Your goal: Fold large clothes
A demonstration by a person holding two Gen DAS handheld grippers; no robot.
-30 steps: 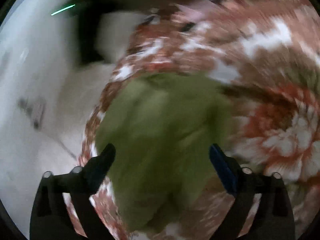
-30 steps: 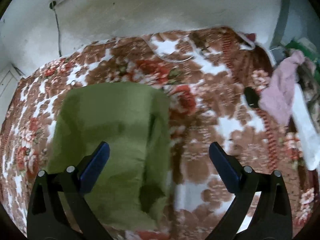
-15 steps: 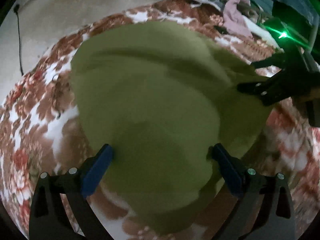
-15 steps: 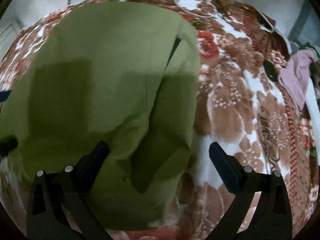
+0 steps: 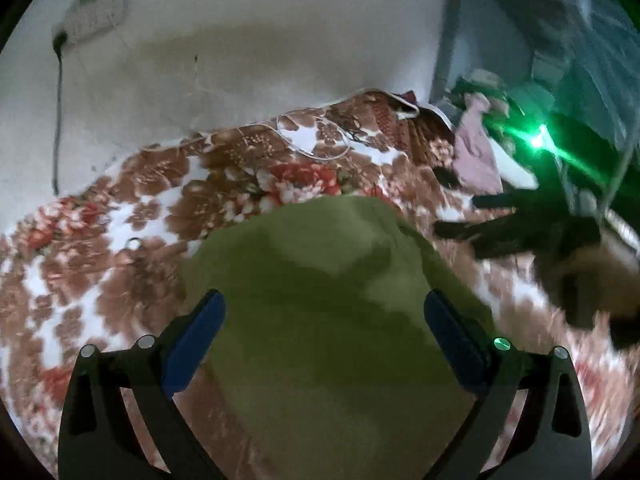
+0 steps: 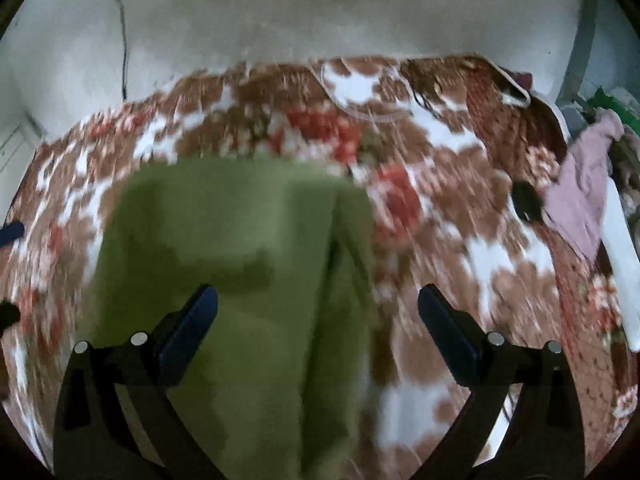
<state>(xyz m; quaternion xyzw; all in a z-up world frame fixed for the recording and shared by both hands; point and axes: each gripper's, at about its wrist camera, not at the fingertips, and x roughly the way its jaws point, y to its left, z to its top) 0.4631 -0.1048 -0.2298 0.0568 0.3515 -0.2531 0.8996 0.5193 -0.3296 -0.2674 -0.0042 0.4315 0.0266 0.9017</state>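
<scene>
Lying on a floral blanket [image 6: 460, 216] by a pale wall [image 5: 260, 60], the green garment [image 6: 240, 280] sits under both released jaws.

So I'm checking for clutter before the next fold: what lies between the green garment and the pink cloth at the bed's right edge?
Only floral blanket and one small dark object beside the pink cloth, clearest in the right wrist view; green garment.
</scene>
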